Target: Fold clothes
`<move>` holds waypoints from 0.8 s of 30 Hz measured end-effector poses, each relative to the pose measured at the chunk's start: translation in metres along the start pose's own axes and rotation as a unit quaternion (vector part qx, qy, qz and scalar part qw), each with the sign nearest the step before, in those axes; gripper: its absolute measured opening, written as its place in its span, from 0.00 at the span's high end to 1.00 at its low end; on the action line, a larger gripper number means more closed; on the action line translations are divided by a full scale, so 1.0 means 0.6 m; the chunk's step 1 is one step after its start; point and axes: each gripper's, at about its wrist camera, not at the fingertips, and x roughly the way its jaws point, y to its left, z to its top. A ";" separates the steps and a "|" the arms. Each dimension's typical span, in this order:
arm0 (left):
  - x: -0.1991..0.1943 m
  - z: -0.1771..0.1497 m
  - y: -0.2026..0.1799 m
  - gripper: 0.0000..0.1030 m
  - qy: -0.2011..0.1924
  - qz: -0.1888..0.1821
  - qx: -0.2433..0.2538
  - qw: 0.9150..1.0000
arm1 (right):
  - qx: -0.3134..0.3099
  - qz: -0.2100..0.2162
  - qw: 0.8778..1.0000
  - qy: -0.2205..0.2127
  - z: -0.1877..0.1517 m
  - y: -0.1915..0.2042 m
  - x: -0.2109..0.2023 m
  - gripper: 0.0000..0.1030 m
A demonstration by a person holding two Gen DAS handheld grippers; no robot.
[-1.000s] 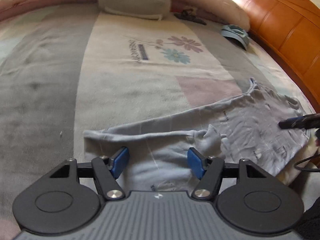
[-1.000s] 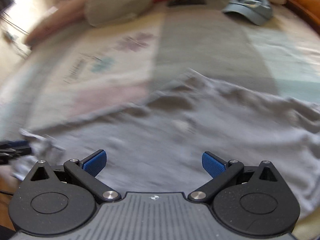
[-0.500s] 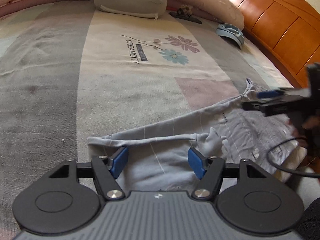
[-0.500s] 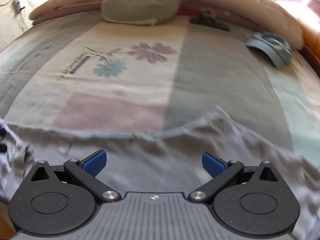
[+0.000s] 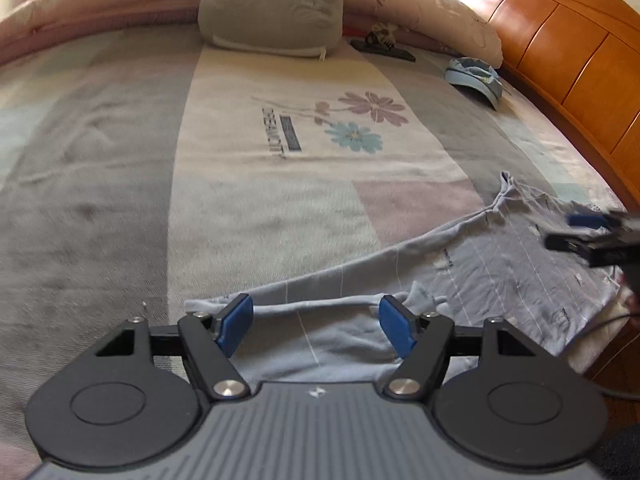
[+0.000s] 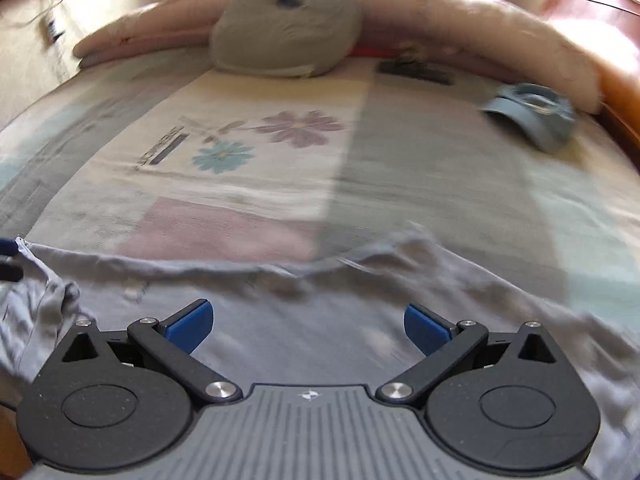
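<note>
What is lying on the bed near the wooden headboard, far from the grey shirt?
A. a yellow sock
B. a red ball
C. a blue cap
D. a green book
C: a blue cap sits on the bedspread close to the wooden headboard, well beyond the grey shirt; no ball, book or sock shows.

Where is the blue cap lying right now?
The blue cap lies at the far right of the bed, close to the wooden headboard and just below the long pink pillow; the right wrist view shows it upper right too.
</note>
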 end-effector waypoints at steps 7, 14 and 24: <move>-0.004 0.005 -0.041 0.32 -0.008 0.025 0.008 1.000 | 0.091 -0.068 0.993 0.010 -0.123 -0.118 -0.055 0.00; 0.005 -0.003 -0.105 0.31 -0.002 0.030 0.018 0.999 | 0.084 -0.049 0.995 -0.001 -0.179 -0.148 -0.085 0.00; 0.019 -0.017 -0.155 0.31 0.001 0.050 -0.003 0.999 | 0.065 0.021 0.998 0.016 -0.194 -0.154 -0.097 0.00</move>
